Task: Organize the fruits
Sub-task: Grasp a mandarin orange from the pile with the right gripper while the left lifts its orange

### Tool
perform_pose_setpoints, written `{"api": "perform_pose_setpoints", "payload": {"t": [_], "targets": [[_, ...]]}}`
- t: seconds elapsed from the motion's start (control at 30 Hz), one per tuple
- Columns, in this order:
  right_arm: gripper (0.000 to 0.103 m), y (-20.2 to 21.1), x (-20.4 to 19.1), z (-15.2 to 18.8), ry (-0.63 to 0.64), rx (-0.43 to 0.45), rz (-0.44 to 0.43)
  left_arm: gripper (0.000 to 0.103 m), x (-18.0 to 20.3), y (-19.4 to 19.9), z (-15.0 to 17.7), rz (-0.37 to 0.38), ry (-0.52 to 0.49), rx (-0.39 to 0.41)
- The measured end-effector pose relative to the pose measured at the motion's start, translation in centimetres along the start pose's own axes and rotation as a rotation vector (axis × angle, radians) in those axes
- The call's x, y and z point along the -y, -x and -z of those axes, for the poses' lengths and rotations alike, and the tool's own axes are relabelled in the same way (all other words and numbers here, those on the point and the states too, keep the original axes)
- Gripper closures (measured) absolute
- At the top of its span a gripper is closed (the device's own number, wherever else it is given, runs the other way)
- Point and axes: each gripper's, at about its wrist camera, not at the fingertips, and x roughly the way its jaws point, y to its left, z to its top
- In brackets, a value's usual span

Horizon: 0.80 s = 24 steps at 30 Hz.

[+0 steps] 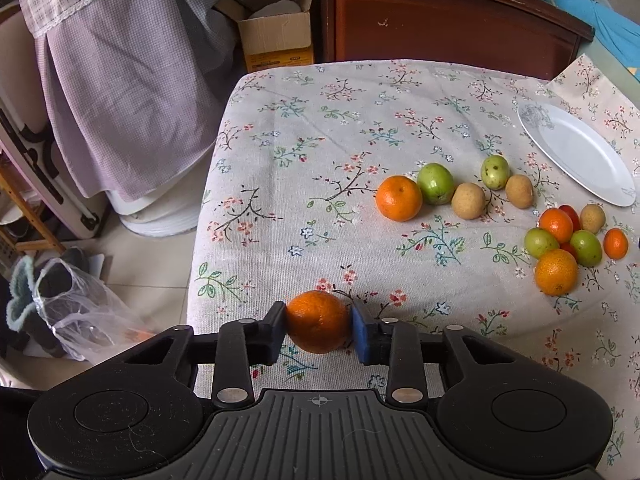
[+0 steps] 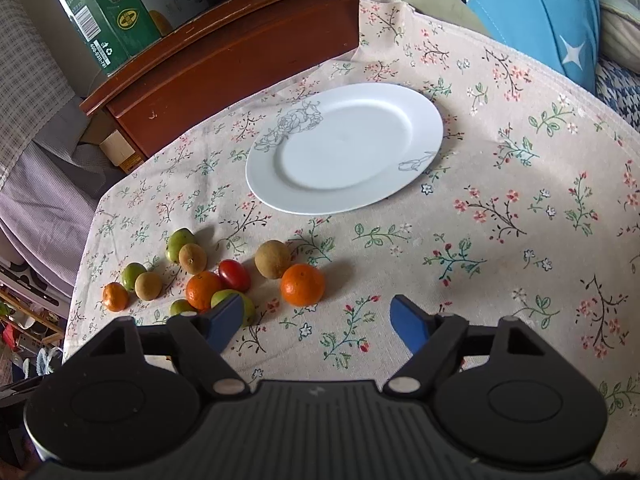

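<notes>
An orange (image 1: 318,321) is clamped between the pads of the left hand-held gripper (image 1: 319,330), low over the near edge of the bench (image 1: 280,128). It is gripped across its widest part, probably so that the round fruit cannot roll out when carried. No earlier view is given, so its origin cannot be told.

The right hand-held gripper (image 2: 318,322) is held wide, with nothing between its pads. It is poised just short of another orange (image 2: 302,284), which seems the likeliest next pick, though that is only a judgement.

The plate (image 2: 280,184) is the only container on the cloth, and nothing lies in it. It is set well apart from the fruit, probably as the place where the fruit is to be gathered.

The remaining fruit is left loose on the cloth: oranges, green fruits, brown fruits and a red tomato (image 2: 234,275), mixed together in two loose clusters. By that measure, sorting is judged barely begun.
</notes>
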Motion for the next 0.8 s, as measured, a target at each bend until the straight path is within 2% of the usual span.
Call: {"api": "perform_pose_setpoints", "payload": {"t": [0.1, 0.23, 0.73, 0.8], "targets": [[0.034, -0.5, -0.1, 0.0, 0.008, 0.000, 0.003, 0.073, 0.1, 0.0, 0.0, 0.005, 0.003, 0.004], [0.044, -1.0, -0.8, 0.2, 0.050, -0.001, -0.001, 0.073, 0.8, 0.0, -0.1, 0.061, 0.006, 0.009], [0.070, -2.7, -1.5, 0.5, 0.095, -0.010, 0.015, 0.073, 4.5, -0.2, -0.8, 0.149, -0.027, 0.024], [0.070, -2.7, -1.6, 0.6, 0.106, -0.005, 0.019, 0.073, 4.7, -0.1, -0.9, 0.156, -0.026, 0.026]]}}
